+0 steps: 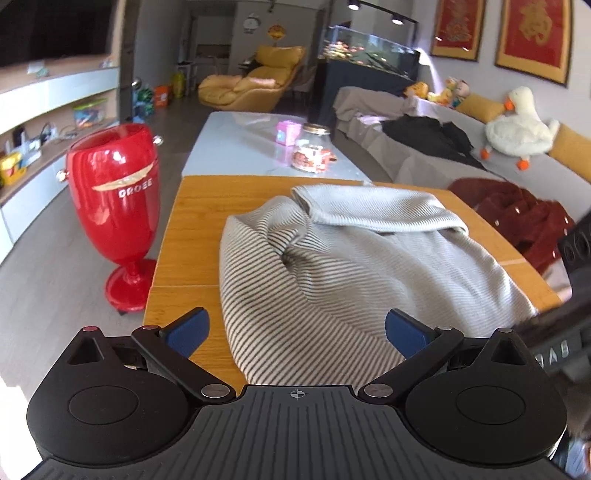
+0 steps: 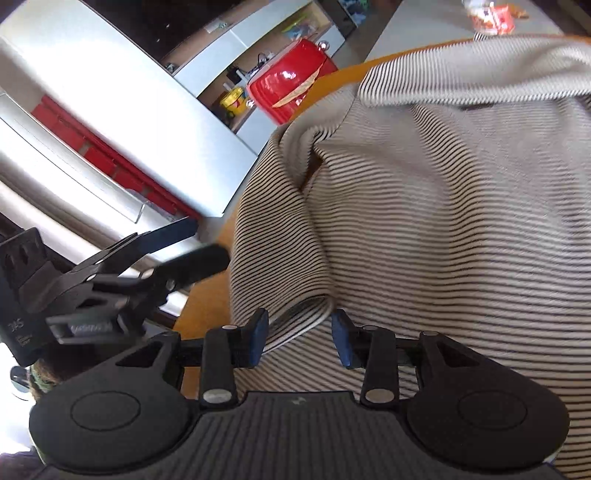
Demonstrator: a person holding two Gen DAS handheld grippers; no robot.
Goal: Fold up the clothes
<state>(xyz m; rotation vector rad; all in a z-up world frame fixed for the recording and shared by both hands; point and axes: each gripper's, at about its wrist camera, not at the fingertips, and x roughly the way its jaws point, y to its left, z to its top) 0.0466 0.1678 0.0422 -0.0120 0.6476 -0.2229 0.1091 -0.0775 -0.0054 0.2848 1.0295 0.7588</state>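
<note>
Striped garment (image 1: 332,280) heaped on wooden table (image 1: 192,229) — glass jar (image 1: 312,151) behind holds snacks.

Home living room. Indicated by grey sofa (image 1: 436,162) with plush goose (image 1: 517,125), yellow lounge chair (image 1: 255,79), fish tank (image 1: 365,48), wall television (image 1: 55,29) and framed red hangings (image 1: 535,33). Orange wooden table (image 1: 192,229) in foreground.

The left gripper (image 1: 297,332) is hovering with its blue-padded fingers (image 1: 188,332) spread wide, gripping nothing. Just ahead and between them, a striped garment (image 1: 332,280) is lying rumpled on the wooden table (image 1: 192,229). Off to the gripper's left a red goblet-shaped bin (image 1: 118,206) is standing on the floor. Far ahead to the right, a plush goose (image 1: 517,129) is sitting on the sofa (image 1: 424,166).
</note>
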